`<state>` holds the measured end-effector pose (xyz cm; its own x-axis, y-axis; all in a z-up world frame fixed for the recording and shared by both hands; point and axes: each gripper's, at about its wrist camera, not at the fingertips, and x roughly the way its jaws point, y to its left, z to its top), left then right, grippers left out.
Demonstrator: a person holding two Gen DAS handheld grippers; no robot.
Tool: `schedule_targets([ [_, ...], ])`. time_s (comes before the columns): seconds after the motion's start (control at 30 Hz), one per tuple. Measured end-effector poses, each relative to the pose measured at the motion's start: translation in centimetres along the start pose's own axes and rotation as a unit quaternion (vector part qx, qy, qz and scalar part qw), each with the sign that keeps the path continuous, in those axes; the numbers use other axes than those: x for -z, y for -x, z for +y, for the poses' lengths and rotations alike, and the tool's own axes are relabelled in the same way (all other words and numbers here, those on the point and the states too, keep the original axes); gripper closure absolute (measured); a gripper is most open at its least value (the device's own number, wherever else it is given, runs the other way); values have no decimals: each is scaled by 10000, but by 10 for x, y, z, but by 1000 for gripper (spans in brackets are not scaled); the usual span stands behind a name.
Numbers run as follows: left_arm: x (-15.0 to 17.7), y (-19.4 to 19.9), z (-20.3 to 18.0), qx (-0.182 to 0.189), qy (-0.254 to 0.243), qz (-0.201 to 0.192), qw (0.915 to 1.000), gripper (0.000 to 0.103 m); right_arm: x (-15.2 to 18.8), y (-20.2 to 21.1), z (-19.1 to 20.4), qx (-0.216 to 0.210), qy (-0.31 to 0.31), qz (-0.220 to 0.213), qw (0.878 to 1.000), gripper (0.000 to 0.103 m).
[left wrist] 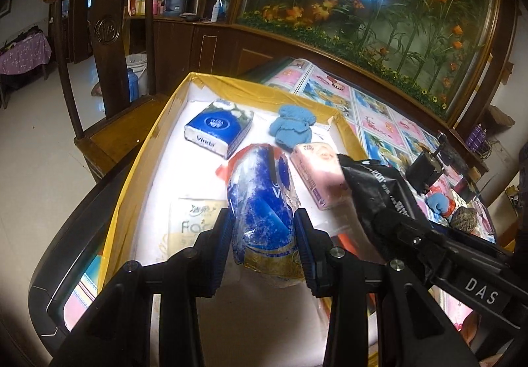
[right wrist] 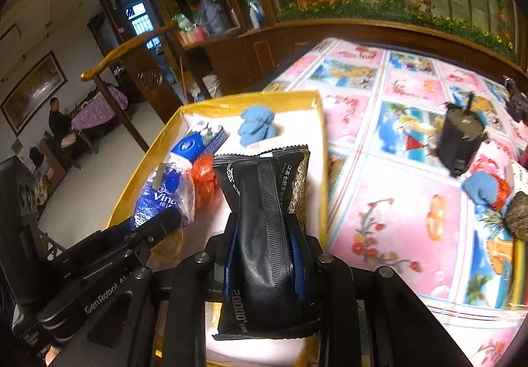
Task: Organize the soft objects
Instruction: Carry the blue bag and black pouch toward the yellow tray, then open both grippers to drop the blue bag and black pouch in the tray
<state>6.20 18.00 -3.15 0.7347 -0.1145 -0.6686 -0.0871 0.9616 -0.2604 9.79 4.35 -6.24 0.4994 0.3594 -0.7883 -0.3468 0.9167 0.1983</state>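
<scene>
My left gripper [left wrist: 262, 235] is shut on a blue and white tissue pack in clear plastic [left wrist: 260, 202], held over a yellow-rimmed box [left wrist: 211, 86] with a white floor. My right gripper [right wrist: 264, 254] is shut on a black soft packet [right wrist: 264, 202], also over the box [right wrist: 250, 101]; the same black packet [left wrist: 373, 188] shows at the right in the left wrist view. Inside the box lie a blue Vinda tissue pack [left wrist: 217, 129], a light blue knitted glove [left wrist: 292, 127], a pink pack [left wrist: 318, 175] and a beige facial tissue pack [left wrist: 191, 225]. An orange bag [right wrist: 204, 182] lies beside them.
The box sits on a table with a pink and blue cartoon cloth [right wrist: 396, 169]. On the cloth stand a black device [right wrist: 460, 136], a blue glove with an orange bag [right wrist: 485, 188] and a dark knitted item [right wrist: 518, 212]. A wooden chair [left wrist: 109, 70] stands left. People [right wrist: 59, 119] sit far left.
</scene>
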Motion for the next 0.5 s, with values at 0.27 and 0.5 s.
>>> schedule_targets([
  [0.27, 8, 0, 1, 26, -94, 106, 9999, 65, 12, -16, 8, -79, 80, 167, 9998, 72],
  [0.5, 6, 6, -4, 13, -107, 23, 9999, 46, 14, 0, 1, -316, 10, 108, 9994, 67],
])
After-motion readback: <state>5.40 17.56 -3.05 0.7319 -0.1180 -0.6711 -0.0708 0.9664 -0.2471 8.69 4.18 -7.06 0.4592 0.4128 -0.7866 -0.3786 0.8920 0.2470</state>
